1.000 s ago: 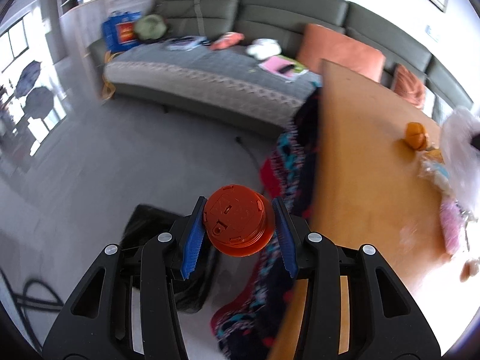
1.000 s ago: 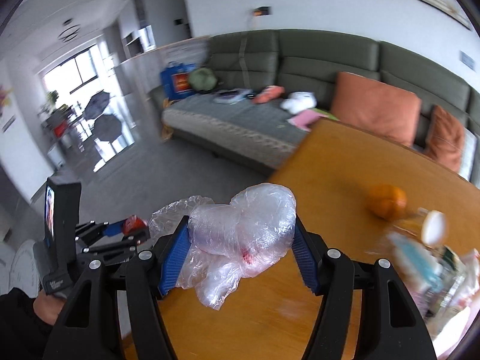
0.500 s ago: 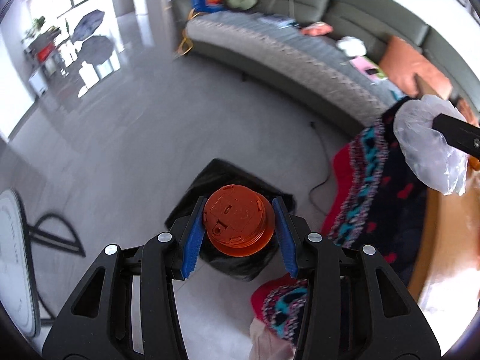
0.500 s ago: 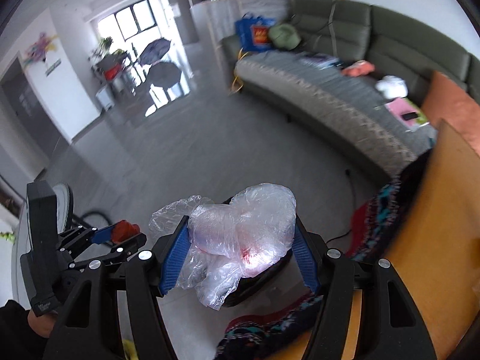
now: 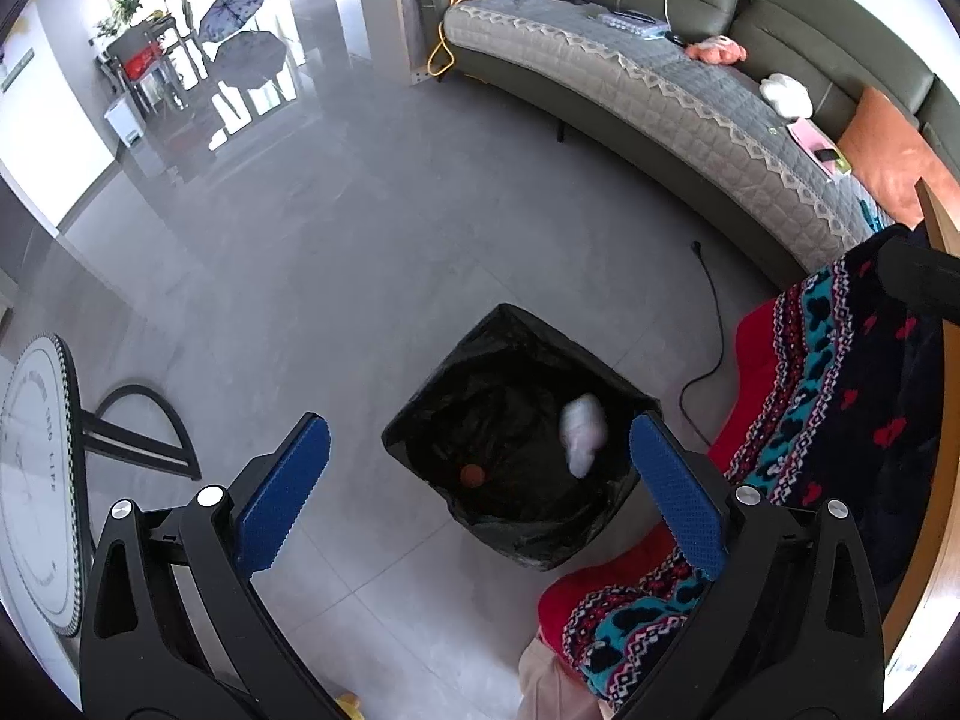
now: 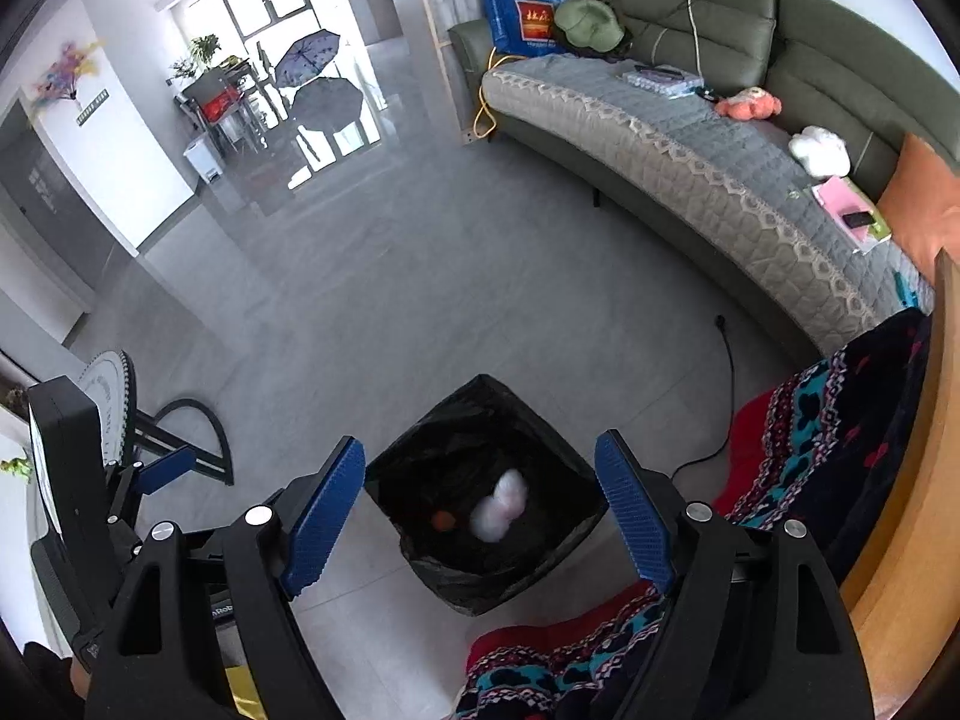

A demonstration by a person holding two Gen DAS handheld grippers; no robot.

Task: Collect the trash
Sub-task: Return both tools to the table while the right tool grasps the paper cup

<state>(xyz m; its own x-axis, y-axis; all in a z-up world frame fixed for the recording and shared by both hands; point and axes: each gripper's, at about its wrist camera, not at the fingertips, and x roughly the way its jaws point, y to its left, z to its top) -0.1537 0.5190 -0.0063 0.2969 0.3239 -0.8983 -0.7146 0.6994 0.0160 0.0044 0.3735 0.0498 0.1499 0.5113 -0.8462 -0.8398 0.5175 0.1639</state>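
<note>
A bin lined with a black bag [image 5: 420, 402] stands on the grey floor below both grippers; it also shows in the right wrist view [image 6: 552, 450]. An orange cap [image 5: 472, 473] lies in it, also seen from the right wrist [image 6: 443, 520]. A crumpled clear plastic bag [image 5: 581, 433] is inside the bin, blurred, and shows in the right wrist view [image 6: 501, 507]. My left gripper [image 5: 480, 498] is open and empty above the bin. My right gripper [image 6: 480, 516] is open and empty above it too. The left gripper also appears at the left of the right wrist view [image 6: 162, 468].
A patterned red, teal and black cloth [image 5: 828, 396] hangs off the wooden table edge [image 5: 945, 420] at right. A green sofa [image 6: 690, 138] with a grey cover runs across the back. A black cable [image 5: 708, 348] lies on the floor. A round side table [image 5: 36, 480] stands at left.
Both grippers have opened over the bin. The orange cap has dropped from the left one and the plastic bag from the right one; both are now in the bin.
</note>
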